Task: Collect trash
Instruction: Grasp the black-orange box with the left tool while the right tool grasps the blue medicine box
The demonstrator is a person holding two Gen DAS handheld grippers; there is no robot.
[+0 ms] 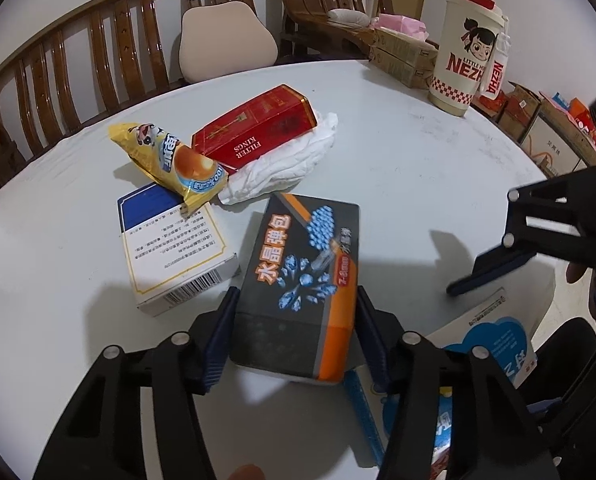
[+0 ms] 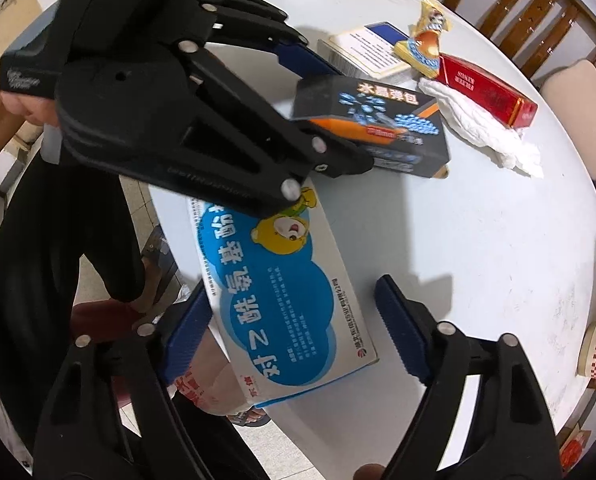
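A: Blue pads on both sides of the dark box point(image 1: 298, 280). The left gripper point(image 1: 294, 332) has its fingers pressed to the box's two long sides, so it looks clamped on.

B: Lifted yet?

A: Hard to say. In the right wrist view the box casts a shadow and may be tipped up at one end, but it sits low over the white table point(image 1: 418, 160).

B: And the right gripper point(image 2: 294, 328)?

A: Its jaws stand wide apart around the blue-and-white carton point(image 2: 286, 300), which overhangs the table's near edge. One pad is close against the carton's left side, the other stands clear of it. Nothing is held.

B: How much trash is left?

A: Nearly all of it, by the look of things. The red pack point(image 1: 254, 128) lies on a crumpled tissue point(image 1: 290, 160), a yellow wrapper point(image 1: 170, 160) leans over a white box point(image 1: 174, 252), and all four are untouched. No bin shows in either view, so whether anything is already collected cannot be told.

B: So an early stage.

A: Probably. One piece is gripped, one straddled, four wait. The tall cup point(image 1: 464, 52) at the far side may not be trash.
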